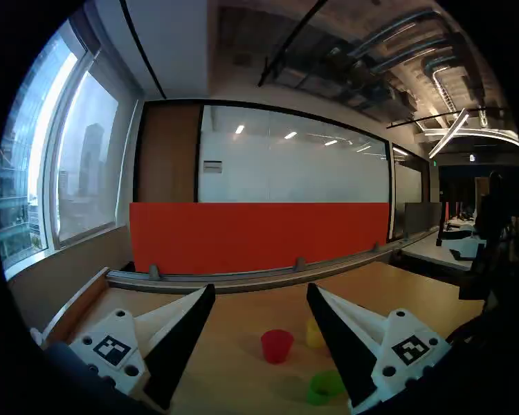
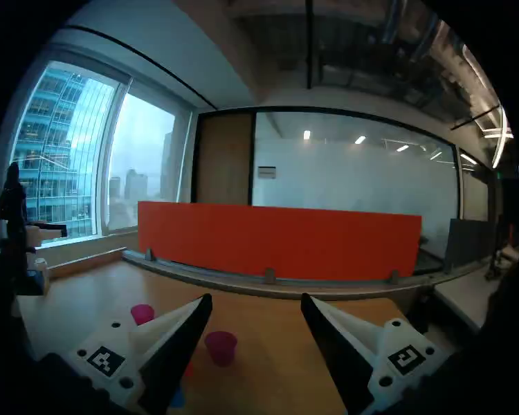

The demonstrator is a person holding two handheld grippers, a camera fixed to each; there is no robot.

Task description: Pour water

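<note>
Two grippers over a wooden worktop (image 1: 246, 311).
Left gripper (image 1: 259, 287) and right gripper (image 2: 255, 297) spread wide, empty; red cup (image 1: 277, 346) well short of far edge.

Claw (image 2: 255, 299) open, fingers wide apart, nothing between them, held above wooden table (image 2: 287, 360). Purple cup (image 2: 220, 346) upright on table, seen in gap between fingers, nearer left one. Pink cup (image 2: 142, 313) upright farther left, apart from purple cup. Red and blue bits at left finger's lower edge, too hidden to name. Orange partition (image 2: 280, 242) along table's far edge. Window (image 2: 86, 159) at left, towers outside.
</note>
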